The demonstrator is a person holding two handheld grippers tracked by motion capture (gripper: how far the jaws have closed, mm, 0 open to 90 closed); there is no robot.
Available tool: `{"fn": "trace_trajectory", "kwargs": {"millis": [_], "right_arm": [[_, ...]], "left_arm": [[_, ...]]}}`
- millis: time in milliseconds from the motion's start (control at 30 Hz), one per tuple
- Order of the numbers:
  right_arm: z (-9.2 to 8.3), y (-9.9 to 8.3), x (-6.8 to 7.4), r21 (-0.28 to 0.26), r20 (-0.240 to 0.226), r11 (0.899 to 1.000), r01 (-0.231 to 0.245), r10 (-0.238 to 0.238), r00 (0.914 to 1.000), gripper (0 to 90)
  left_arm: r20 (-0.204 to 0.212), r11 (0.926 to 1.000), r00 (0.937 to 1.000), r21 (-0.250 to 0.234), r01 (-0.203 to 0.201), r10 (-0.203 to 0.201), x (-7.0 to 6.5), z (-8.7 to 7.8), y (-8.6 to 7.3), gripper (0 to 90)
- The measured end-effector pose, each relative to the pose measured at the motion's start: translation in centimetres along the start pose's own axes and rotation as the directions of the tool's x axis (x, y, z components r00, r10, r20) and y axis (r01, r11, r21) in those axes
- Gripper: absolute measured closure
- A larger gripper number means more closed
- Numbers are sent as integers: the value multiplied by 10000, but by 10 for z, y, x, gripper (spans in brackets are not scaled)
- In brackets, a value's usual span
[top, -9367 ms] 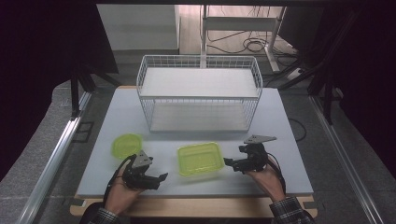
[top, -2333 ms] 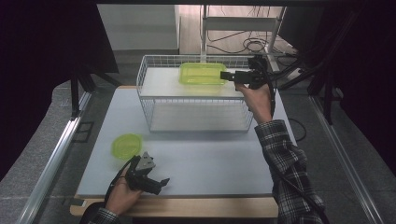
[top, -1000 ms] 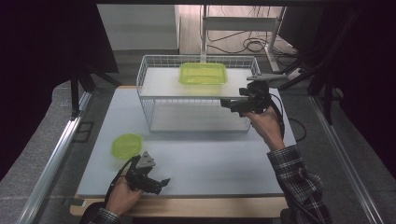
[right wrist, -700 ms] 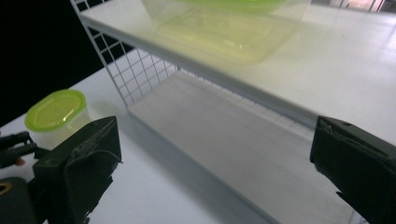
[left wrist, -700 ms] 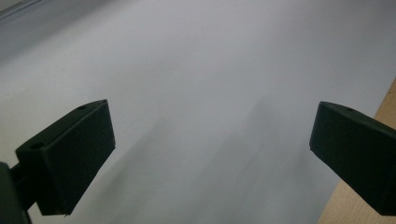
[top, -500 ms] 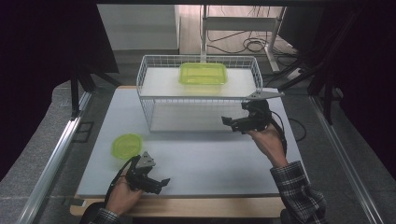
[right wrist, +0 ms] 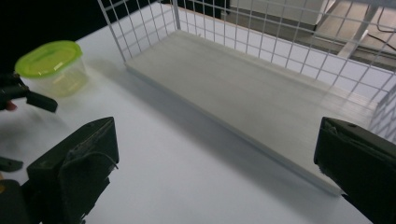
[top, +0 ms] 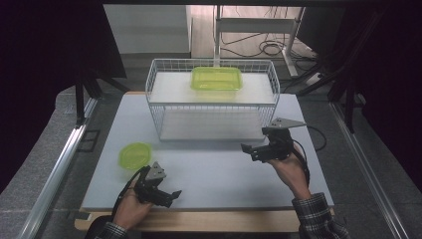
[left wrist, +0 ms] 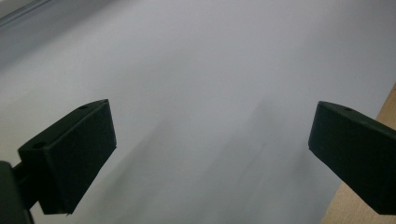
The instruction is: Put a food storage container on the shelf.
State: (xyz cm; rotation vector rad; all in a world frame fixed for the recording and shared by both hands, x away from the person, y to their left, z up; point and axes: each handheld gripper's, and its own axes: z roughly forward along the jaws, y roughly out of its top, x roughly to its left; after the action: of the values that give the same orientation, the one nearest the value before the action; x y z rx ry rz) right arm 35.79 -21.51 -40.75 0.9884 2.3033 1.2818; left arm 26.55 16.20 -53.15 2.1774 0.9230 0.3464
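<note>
Overhead: rectangular green container (top: pixel 217 78) sits on the wire rack's (top: pixel 211 97) upper shelf; round green container (top: pixel 135 155) on the table (top: pixel 214 169), near left gripper (top: pixel 167 195). Right gripper (top: pixel 249 150) hovers before the rack. Left gripper view: jaws wide apart, empty. Right gripper view: jaws wide, nothing held; round container (right wrist: pixel 50 66) ahead-left.

Both hand-held grippers are black: the left gripper (top: pixel 167 195) and the right gripper (top: pixel 250 151) each carry a grey three-cornered plate on top and trail a thin black cable. Their jaws are blocky black pads with small screw holes. The person's cuffs are dark plaid.
</note>
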Motion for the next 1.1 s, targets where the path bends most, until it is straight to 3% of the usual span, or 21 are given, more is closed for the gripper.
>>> {"fn": "trace_trajectory", "kwargs": {"millis": [267,400,533,1100], "right_arm": [[-4,-25,3,84,404,9999,142,-145,9991,0],[-4,-35,4,130,533,9998,165,-171,9984,0],[-4,-47,4,169,663,9997,155,-166,9977,0],[-4,-87,13,533,785,9985,89,-131,9968,3]], "left_arm": [[-91,9998,9998,-67,-186,185,-2,0,0,5],[-206,9978,9979,-241,-616,611,-4,-2,1,5],[-242,9966,9970,-351,-747,738,-5,-3,1,5],[-523,9935,9927,-283,-1103,1087,-6,-2,0,4]]}}
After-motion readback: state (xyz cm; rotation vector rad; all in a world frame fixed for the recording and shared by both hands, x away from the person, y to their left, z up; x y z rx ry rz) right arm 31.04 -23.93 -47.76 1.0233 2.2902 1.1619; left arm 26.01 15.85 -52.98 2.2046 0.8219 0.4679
